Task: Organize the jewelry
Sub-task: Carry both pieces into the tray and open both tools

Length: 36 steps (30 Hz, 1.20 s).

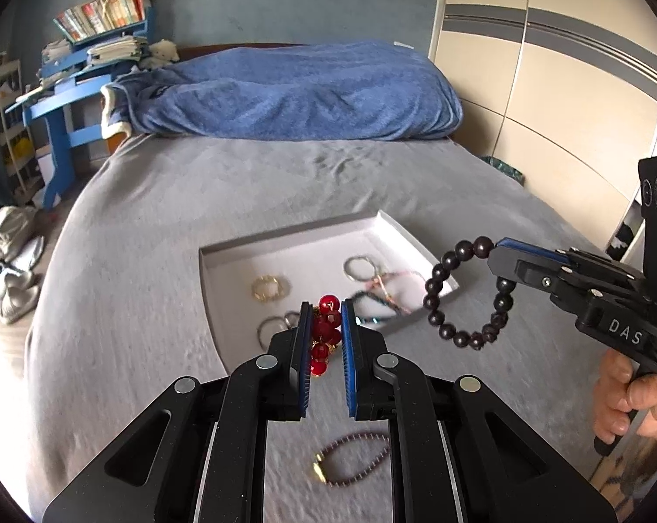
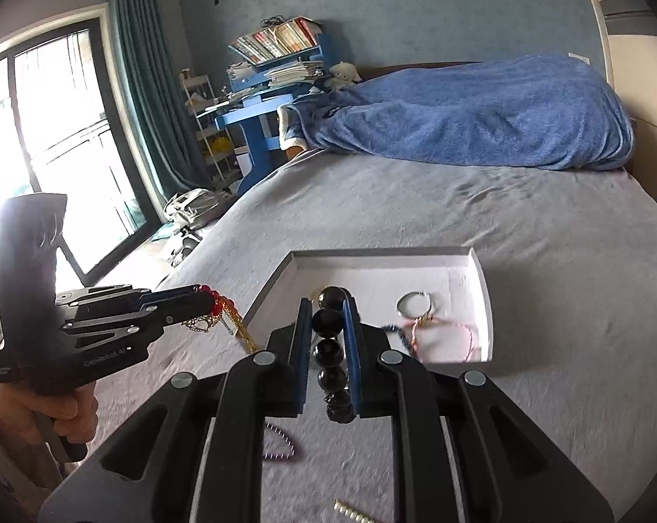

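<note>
Nearest the lens: left gripper [image 1: 324, 327], fingers clamped on a red glass-bead necklace with gold chain [image 1: 324, 340], held above the near edge of the tray. Right gripper [image 2: 328, 331] closed on a dark round-bead bracelet [image 2: 330, 348], which hangs in a loop off its tips, seen from the left view [image 1: 463, 296].

Grey bed cover [image 1: 154, 226] carries everything. Shallow white rectangular cardboard tray [image 1: 293, 244] lies on it and already holds a gold ring-shaped bracelet [image 1: 269, 287], a silver hoop [image 1: 361, 268], a pink-and-dark cord bracelet [image 1: 385, 292] and thin grey loops [image 1: 271, 327]. Off the tray, on the bed near the camera: a purple beaded bracelet with gold clasp [image 1: 350, 457]; a short gold beaded piece [image 2: 350, 512] shows at the right view's bottom edge.

Risks, as judged:
- Both grippers close together over the tray; could collide on release.
- Gold chain dangles loose below the left gripper [image 2: 188, 305]; may snag the tray wall or drag cords.
- Dropped necklace could tangle with the pieces already in the tray.
- Bead loop held by few beads; may slip and roll off the soft bed.
- Light tray on soft bedding may tip if pressed.
</note>
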Motion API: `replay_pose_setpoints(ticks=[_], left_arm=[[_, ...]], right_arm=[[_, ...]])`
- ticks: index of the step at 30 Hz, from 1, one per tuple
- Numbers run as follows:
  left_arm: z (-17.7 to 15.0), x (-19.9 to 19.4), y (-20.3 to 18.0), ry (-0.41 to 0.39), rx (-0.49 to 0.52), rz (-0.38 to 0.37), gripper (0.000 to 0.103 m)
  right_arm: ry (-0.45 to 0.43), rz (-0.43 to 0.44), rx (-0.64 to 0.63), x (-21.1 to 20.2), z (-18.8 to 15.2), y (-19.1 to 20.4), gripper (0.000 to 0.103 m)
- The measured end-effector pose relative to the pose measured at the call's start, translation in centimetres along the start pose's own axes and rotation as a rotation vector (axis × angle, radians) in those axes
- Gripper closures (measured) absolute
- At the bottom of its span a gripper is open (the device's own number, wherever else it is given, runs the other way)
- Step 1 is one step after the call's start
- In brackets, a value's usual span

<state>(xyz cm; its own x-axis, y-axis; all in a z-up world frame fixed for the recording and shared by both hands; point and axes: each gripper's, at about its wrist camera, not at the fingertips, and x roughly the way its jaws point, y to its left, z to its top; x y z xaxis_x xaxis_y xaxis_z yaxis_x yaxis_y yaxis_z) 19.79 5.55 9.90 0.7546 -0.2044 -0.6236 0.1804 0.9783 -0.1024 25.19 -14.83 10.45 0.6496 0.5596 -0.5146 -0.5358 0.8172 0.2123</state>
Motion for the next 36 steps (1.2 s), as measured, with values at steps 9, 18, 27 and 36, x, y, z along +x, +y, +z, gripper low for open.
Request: replay_pose_setpoints(ticks=[9,18,27,36], left_arm=[[4.2,3.9,1.7,-0.008,0.0,0.008,0.09],[6.3,10.1,3.4,0.037,-0.017,-0.003,0.09],[7.1,16.6,5.7,0.102,-0.084,-0.023,0.09],[5.9,20.6,6.6,0.185,-0.103,-0.006,0.09]], right_arm=[[0.025,-0.037,0.021,4.4,3.4,-2.3,0.089],[0.064,-0.06,0.049,10.1,5.2,-4.6,0.089],[0.119,-0.066,0.08,16.0,5.2,-5.9,0.089],[0.162,-0.108,0.151,19.3,4.3,-8.3,0.089]])
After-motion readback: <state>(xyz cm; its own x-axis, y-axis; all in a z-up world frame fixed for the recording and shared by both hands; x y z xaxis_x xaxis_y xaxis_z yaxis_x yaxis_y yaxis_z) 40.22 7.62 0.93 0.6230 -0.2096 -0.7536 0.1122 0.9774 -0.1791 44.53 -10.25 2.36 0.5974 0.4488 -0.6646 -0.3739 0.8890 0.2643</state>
